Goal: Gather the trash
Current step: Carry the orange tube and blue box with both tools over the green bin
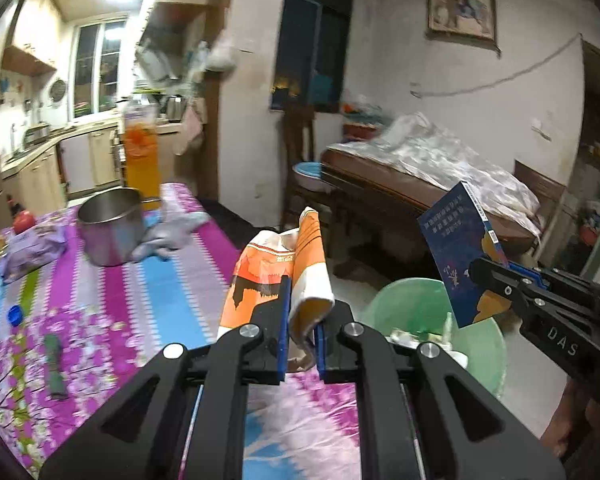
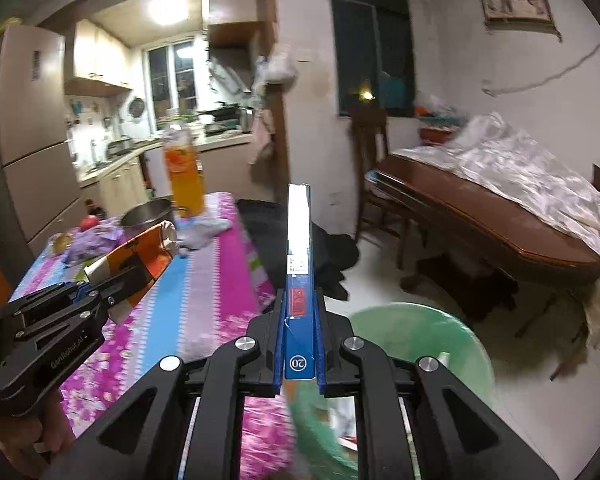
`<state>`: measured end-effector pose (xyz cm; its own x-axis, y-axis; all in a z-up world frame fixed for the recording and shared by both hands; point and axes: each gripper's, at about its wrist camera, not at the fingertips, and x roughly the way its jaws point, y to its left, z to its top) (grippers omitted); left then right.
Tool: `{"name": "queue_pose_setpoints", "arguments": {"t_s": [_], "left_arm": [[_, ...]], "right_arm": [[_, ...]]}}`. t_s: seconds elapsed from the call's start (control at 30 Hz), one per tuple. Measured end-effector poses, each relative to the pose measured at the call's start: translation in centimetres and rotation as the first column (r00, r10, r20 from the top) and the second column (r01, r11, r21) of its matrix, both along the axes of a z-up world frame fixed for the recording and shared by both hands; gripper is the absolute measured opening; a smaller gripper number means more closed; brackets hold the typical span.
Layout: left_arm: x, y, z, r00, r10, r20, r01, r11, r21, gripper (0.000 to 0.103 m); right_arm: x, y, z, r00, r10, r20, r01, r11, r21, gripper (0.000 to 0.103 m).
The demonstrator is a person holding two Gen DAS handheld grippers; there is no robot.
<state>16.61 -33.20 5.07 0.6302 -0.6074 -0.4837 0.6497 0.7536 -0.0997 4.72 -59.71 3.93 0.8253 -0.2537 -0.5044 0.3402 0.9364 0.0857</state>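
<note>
Cluttered room, kitchen at the back, as we hold both grippers over the edge of a table [image 1: 112, 292] in a pink, blue and purple floral cloth.

Wooden table [image 2: 480, 224] at right, draped with a pale sheet.

Green bin [image 1: 412, 308] on the floor just beside our table's corner, some scraps inside (too blurred to name).

Steel pot [image 1: 112, 232] on the cloth, a grey rag touching it; tall orange bottle [image 1: 140, 156] behind.

Purple packet [image 1: 32, 248] near the pot, a red fruit beyond it.

Blue box [image 2: 298, 280]: flat carton, clamped edge-on in our right gripper [image 2: 298, 344], upright, above the bin's near rim.

Orange wrapper [image 1: 276, 276]: crumpled orange-and-white pack, pinched in our left gripper [image 1: 300, 332], over the table edge, next to the bin.

Blue cap [image 1: 15, 314] and a dark green stick [image 1: 54, 364], loose on the cloth at left.
</note>
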Motion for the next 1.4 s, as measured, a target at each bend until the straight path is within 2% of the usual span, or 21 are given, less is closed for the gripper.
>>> {"name": "queue_pose_setpoints", "arguments": {"t_s": [0.27, 0.47, 0.63, 0.93, 1.4], "left_arm": [[-0.6, -6.7, -1.8, 0.993, -0.108, -0.057, 0.110, 0.993, 0.044, 0.009], [-0.8, -11.6, -3.9, 0.974, -0.181, -0.138, 0.193, 0.978, 0.081, 0.009], [-1.1, -14.3, -5.6, 0.966, -0.199, -0.165, 0.220, 0.968, 0.120, 0.009], [-1.0, -16.7, -7.5, 0.966, -0.187, -0.181, 0.219, 0.959, 0.179, 0.009], [-0.7, -18.1, -8.0, 0.968, -0.171, -0.183, 0.208, 0.955, 0.209, 0.009]], "right_arm": [[-2.6, -7.0, -1.2, 0.994, -0.091, -0.057, 0.093, 0.995, 0.026, 0.013], [-2.5, -10.7, -4.0, 0.983, -0.107, -0.148, 0.120, 0.990, 0.079, 0.013], [-1.9, -13.6, -6.4, 0.971, -0.118, -0.207, 0.145, 0.982, 0.124, 0.013], [-1.5, -15.3, -9.6, 0.960, -0.119, -0.255, 0.166, 0.972, 0.168, 0.013], [-1.4, -15.3, -10.8, 0.957, -0.116, -0.268, 0.167, 0.970, 0.179, 0.013]]}}
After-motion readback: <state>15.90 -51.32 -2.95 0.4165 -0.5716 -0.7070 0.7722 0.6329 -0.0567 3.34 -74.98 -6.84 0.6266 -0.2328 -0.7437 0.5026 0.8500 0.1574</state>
